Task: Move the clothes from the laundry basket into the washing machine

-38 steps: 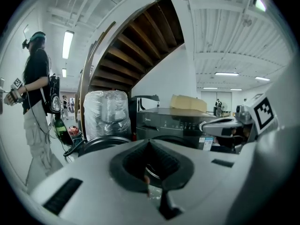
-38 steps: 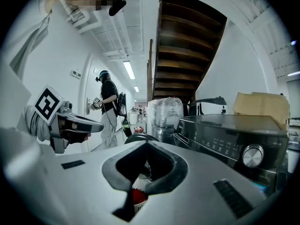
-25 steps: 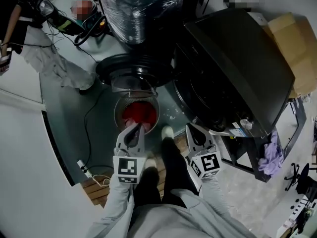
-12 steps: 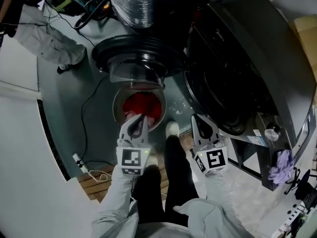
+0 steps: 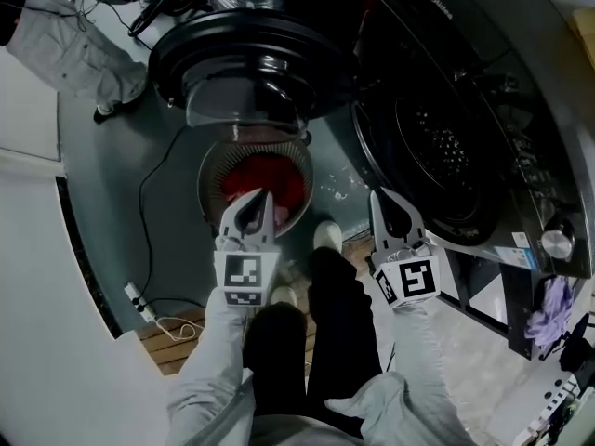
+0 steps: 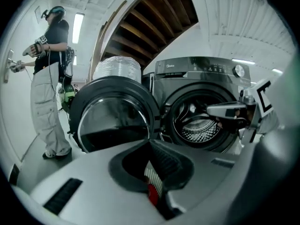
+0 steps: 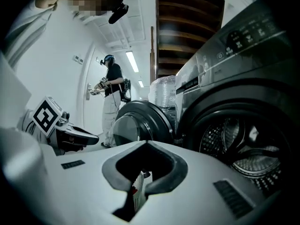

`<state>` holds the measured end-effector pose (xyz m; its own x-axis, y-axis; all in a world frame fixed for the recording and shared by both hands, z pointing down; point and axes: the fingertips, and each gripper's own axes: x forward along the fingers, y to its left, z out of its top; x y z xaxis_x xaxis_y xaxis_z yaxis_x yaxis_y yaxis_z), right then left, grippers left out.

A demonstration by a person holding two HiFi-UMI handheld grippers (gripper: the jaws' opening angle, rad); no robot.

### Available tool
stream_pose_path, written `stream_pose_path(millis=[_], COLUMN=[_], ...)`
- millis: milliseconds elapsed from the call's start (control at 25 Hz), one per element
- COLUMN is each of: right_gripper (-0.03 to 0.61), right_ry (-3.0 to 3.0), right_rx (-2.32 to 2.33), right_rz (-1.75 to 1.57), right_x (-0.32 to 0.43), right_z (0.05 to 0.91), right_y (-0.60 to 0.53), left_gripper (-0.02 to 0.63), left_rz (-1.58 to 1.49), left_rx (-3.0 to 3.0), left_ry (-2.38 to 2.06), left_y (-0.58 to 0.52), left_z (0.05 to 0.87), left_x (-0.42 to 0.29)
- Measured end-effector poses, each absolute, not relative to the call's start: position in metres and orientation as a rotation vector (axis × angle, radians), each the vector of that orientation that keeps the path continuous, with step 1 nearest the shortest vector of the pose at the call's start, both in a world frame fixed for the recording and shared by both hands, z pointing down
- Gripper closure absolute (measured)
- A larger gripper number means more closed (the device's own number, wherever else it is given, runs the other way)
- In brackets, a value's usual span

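Over the laundry basket [image 5: 205, 193], left gripper [image 5: 257, 203], jaws together.

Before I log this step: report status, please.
Left gripper, right gripper shut, empty. Red clothes in laundry basket. Washing machine door open, drum unblocked.

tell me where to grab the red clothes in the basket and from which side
Probably grip the raised bunch on top of the red clothes, coming down through the open top from the near side: the wall of the laundry basket rings the pile and the washer door overhangs its far rim. The left gripper is closest; its shut jaws must open first.
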<state>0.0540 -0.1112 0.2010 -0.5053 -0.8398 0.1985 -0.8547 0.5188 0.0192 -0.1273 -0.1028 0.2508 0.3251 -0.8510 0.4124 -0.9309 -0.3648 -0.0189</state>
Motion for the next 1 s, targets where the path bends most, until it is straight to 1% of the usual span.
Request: stream_pose_path(millis=[200, 480, 800, 1000], right_gripper=[0.56, 0.56, 0.56, 0.56], right_ry=[-2.59, -2.643, -2.696, -2.722], right_rx=[1.481, 1.483, 1.453, 1.475], right_rz=[0.146, 0.055, -0.031, -0.072], right_x=[0.064, 0.066, 0.066, 0.07], right_z=[0.242, 0.294, 0.358, 0.387], right_y=[-0.131, -0.173, -0.19, -0.197], left_gripper=[0.595, 0.595, 0.595, 0.595], left_rz=[0.533, 0.486, 0.466, 0.475], left_rx=[2.331, 2.351, 2.358, 2.402], left_ry=[-1.648, -1.7, -1.778, -1.738], left_y=[-0.119, -0.16, -0.187, -0.199], left_z=[0.298, 0.356, 0.419, 0.453], left_x=[-0.133, -0.136, -0.152, -0.155])
